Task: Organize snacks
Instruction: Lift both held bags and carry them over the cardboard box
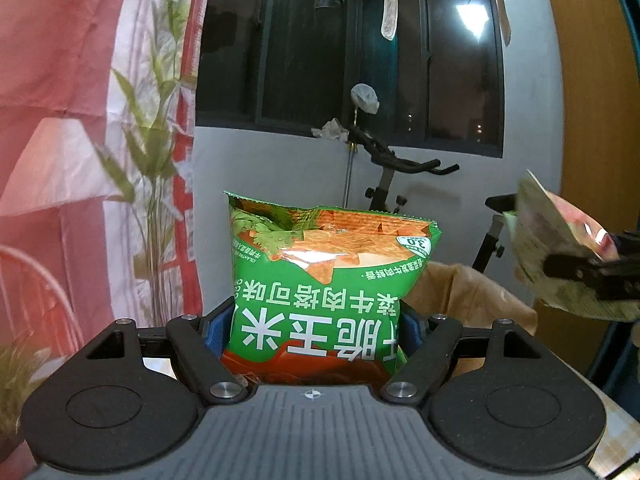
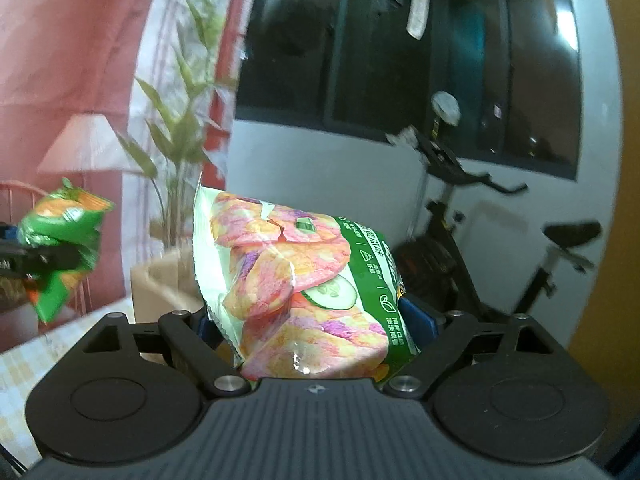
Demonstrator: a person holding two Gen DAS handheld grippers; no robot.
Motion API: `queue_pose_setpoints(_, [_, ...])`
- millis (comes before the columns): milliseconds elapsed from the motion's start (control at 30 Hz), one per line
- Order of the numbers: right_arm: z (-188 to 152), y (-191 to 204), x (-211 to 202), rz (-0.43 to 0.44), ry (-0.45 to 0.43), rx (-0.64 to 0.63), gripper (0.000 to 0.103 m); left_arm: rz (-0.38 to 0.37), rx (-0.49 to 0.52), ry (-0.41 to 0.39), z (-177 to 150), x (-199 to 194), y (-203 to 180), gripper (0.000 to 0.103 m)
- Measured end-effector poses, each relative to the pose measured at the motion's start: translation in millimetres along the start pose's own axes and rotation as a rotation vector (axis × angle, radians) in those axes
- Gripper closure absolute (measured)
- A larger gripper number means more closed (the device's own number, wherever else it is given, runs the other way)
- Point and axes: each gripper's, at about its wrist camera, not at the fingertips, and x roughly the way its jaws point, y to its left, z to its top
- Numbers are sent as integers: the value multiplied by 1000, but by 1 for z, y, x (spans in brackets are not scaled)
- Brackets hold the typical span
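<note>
While both held aloft: 2 snack bags, 1 per claw, green chip bag (image 1: pixel 320 280) in left claw (image 1: pixel 316 332), pink-cracker bag (image 2: pixel 304 280) in right claw (image 2: pixel 316 328).

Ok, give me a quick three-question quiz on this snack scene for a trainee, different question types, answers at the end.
1. True or false: the left claw is empty.
2. Multiple choice: the bag in the right claw pictures A) cucumber slices, B) chocolate bars, C) peanuts.
3. Short answer: what exercise machine stands under the dark window?

Key:
1. False; it grips the green corn chip bag.
2. A; the pink crisp bag shows cucumber slices.
3. An exercise bike.
</note>
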Motion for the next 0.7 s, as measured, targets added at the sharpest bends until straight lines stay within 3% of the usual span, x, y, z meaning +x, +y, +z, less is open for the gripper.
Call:
queue_pose_setpoints(300, [31,-30,100,147,61,242,15,1,-35,31,24,51,1,23])
queue_pose_setpoints(500, [15,-54,153,187,201,459,15,-6,-15,37,33,71,-1,23])
queue_pose_setpoints(700, [-13,-73,175,151,303,616,14,-25,-18,46,40,100,-7,23])
